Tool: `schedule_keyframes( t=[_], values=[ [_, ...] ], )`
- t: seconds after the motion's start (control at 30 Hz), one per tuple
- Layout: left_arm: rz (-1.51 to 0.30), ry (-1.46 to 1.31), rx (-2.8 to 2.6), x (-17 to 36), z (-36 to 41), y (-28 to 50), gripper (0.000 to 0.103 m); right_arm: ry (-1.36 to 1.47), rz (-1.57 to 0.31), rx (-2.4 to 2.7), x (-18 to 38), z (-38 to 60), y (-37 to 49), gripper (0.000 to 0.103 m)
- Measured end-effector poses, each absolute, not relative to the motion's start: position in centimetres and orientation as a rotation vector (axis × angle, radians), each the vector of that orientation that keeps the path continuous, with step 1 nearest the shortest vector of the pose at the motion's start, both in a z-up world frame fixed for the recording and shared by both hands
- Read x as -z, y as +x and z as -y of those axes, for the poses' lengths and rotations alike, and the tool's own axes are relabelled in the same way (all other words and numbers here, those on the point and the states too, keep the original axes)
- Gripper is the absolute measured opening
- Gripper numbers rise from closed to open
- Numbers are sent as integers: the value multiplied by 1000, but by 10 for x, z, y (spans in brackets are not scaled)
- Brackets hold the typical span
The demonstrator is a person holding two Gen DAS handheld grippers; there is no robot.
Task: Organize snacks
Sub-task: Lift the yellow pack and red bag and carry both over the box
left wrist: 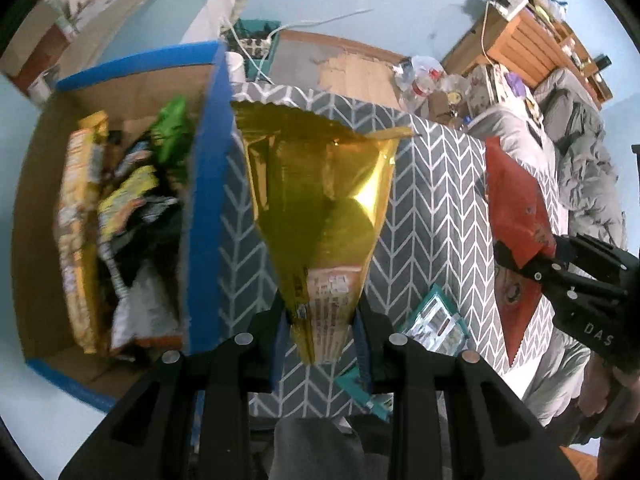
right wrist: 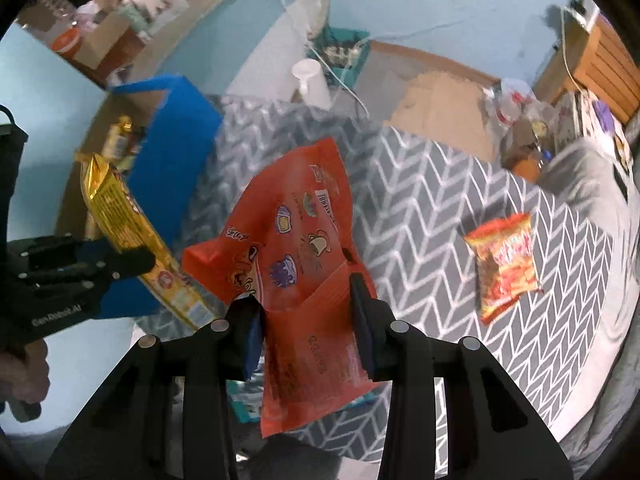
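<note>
My left gripper is shut on a gold foil snack bag and holds it above the patterned cloth, just right of the blue-edged cardboard box. The box holds several snack packs. My right gripper is shut on an orange snack bag, lifted over the cloth. In the right wrist view the left gripper with the gold bag is at the left, next to the box. In the left wrist view the right gripper and orange bag are at the right.
A grey chevron cloth covers the surface. A red-orange noodle pack lies on it at the right. A teal packet lies below my left gripper. A white cup, cables and clutter sit at the far edge.
</note>
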State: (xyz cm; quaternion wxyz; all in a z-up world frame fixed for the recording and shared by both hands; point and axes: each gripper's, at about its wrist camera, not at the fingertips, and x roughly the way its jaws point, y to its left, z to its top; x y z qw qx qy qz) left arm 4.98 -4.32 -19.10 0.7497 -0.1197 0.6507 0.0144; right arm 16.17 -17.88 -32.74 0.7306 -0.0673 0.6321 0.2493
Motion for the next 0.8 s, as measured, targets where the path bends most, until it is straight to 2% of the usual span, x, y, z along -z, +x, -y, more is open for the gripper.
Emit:
schedule_keyframes(
  t=[0.4, 0.8],
  values=[
    [-1321, -312, -107, 138, -23, 22, 29, -168, -1337, -720, 292, 92, 157, 37],
    [-1288, -537, -61, 133, -78, 11, 30, -206, -1351, -840, 302, -4, 148, 37]
  ],
)
